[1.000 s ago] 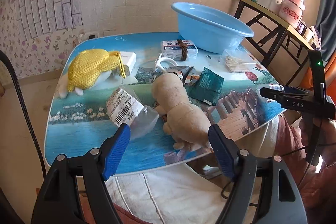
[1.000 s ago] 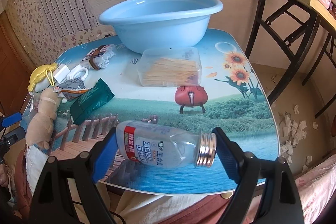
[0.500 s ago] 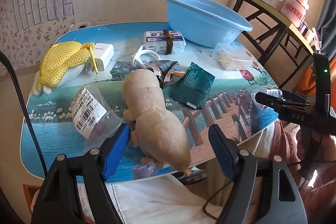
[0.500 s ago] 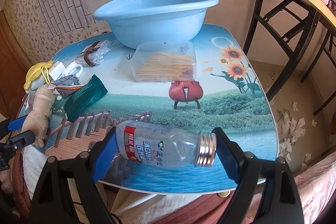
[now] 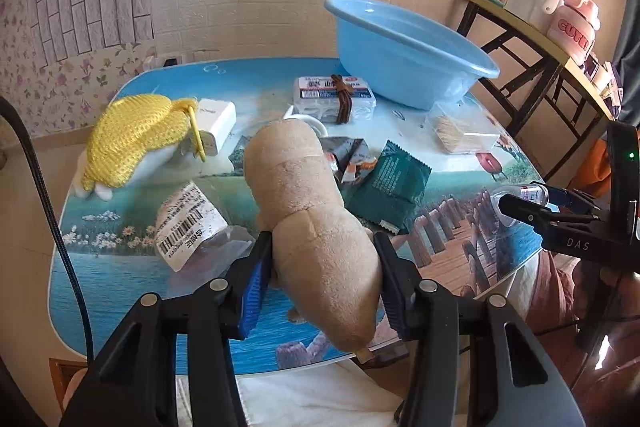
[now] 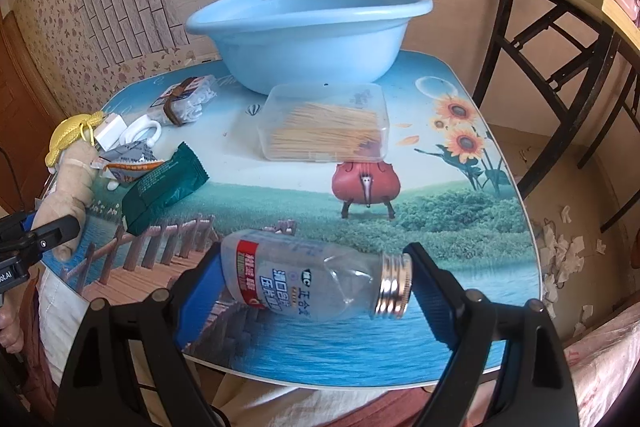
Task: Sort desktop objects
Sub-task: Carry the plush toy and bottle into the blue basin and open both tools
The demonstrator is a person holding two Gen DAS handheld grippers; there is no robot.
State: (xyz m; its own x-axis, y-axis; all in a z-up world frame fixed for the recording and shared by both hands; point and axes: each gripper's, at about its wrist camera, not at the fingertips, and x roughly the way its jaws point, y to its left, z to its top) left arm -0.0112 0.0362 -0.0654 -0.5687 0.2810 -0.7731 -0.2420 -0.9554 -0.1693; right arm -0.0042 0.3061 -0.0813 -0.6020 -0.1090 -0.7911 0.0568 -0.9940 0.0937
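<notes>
- Twice taking hold at this moment, once per hand; sorting barely beginning, by the look of it.
- Leaving untouched, at the far left of the table, the yellow knitted toy, the white charger just beside it, and the clear bag with a barcode label.
- Pinching the beige plush toy by its hind end with the left gripper, jaws having just been closing, blue pads pressing both flanks; lying on the table's near edge, not lifted as far as can be told.
- Waiting to be sorted further along: the green packet, touching the plush toy, and the clear box of sticks.
- Standing at the back, the blue basin, showing nothing inside; probably serving as the bin.
- Clamping the clear bottle lengthwise in the right gripper, base against one pad, metal cap against the other, over the near edge.
</notes>
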